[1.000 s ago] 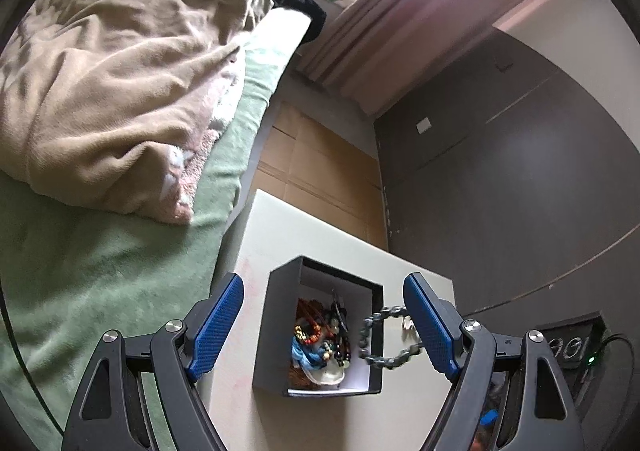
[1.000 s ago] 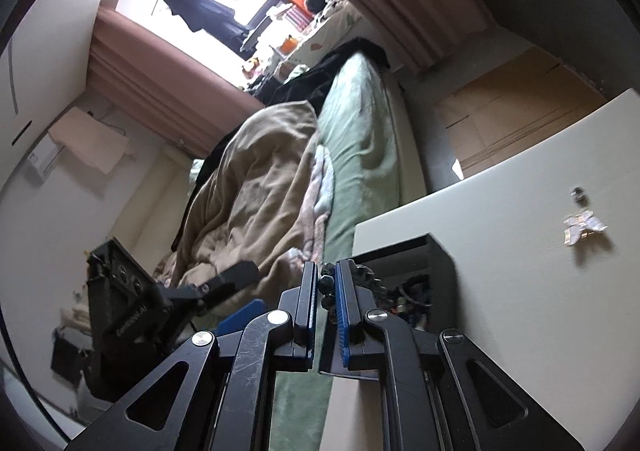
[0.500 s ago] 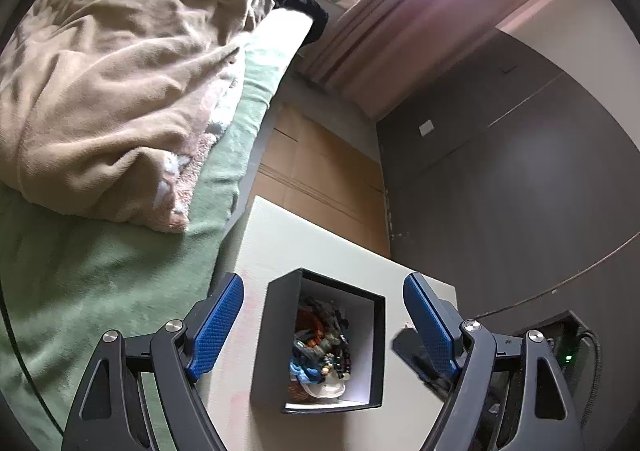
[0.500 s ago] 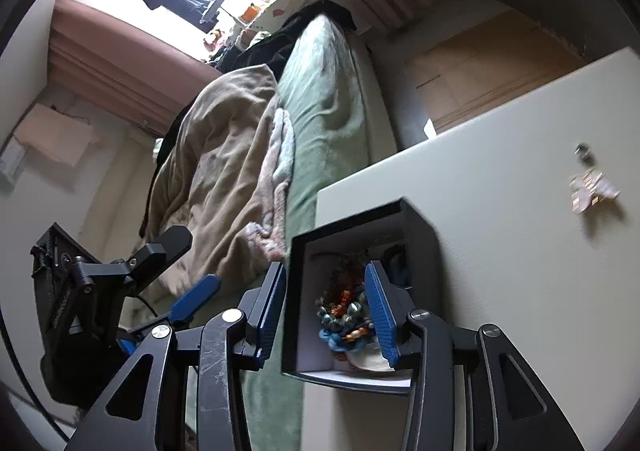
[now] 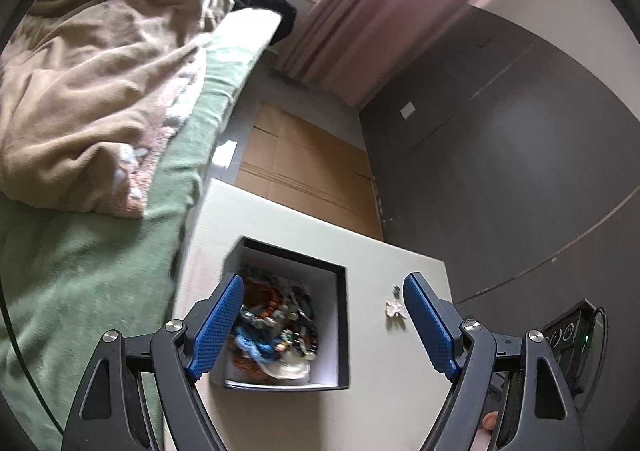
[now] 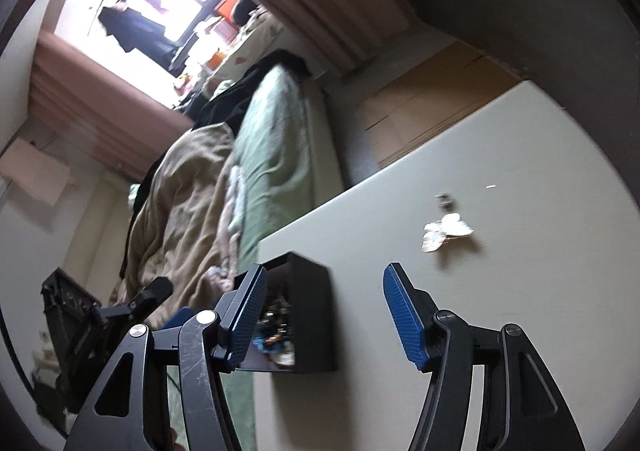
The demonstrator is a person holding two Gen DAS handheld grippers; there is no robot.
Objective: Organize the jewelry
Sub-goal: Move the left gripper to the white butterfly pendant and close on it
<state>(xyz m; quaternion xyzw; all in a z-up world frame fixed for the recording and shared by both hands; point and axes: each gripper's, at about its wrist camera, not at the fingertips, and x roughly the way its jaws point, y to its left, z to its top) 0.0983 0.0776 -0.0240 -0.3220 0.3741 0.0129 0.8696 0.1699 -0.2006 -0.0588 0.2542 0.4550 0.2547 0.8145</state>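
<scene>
Right gripper (image 6: 324,315), jaws opening and empty, hovers by the filled box (image 5: 340,315); left gripper (image 5: 320,327) gapes wide. Next: the white piece (image 6: 446,233) at two o'clock.

Matt black box (image 5: 340,331), white inside; smooth matt tabletop (image 5: 384,391); ribbed blue tong pads (image 5: 428,323); fleecy blanket (image 5: 92,91).

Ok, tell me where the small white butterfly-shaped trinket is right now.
The small white butterfly-shaped trinket lies loose on the pale tabletop, right of the black square jewelry box, with a tiny dark stud just beyond it.
</scene>
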